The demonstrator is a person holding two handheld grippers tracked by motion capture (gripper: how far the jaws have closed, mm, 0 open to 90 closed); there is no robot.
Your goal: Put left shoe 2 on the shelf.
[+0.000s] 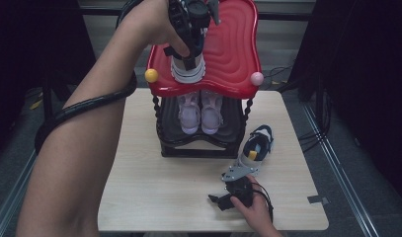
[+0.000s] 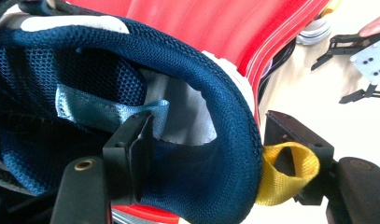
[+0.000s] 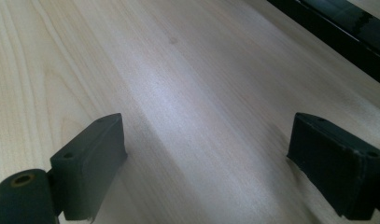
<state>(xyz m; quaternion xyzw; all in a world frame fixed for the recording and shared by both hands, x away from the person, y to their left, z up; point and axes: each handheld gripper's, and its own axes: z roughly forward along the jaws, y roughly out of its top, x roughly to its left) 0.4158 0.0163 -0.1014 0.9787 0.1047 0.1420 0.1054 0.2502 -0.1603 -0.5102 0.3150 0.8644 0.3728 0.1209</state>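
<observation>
On the red top shelf (image 1: 233, 54) of the shoe rack, your left gripper (image 1: 187, 47) reaches down onto the heel of a blue and white shoe (image 1: 187, 69). In the left gripper view its jaws stand on either side of the shoe's padded blue heel collar (image 2: 211, 116): one jaw sits inside the shoe against the lining, the other outside, by the yellow pull loop (image 2: 283, 175) at the back of the heel. The jaws are part-way spread. The inner jaw lies close against the lining, while the outer one stands just off the collar with the loop in front of it, so the heel is between the jaws but not squeezed. The shoe stands upright on the shelf near its front left edge, just behind the yellow ball (image 1: 151, 75) at that corner.

Your right gripper (image 1: 236, 191) rests low over the wooden table (image 1: 139, 187) near its front edge, jaws spread wide, with bare wood between them in the right gripper view. A second blue shoe (image 1: 257, 143) with a yellow patch lies on the table just beyond that gripper, right of the rack's black base (image 1: 198, 148). It is near the jaws but not between them. A pair of pale pink shoes (image 1: 200, 111) sits on the lower shelf, toes forward.
</observation>
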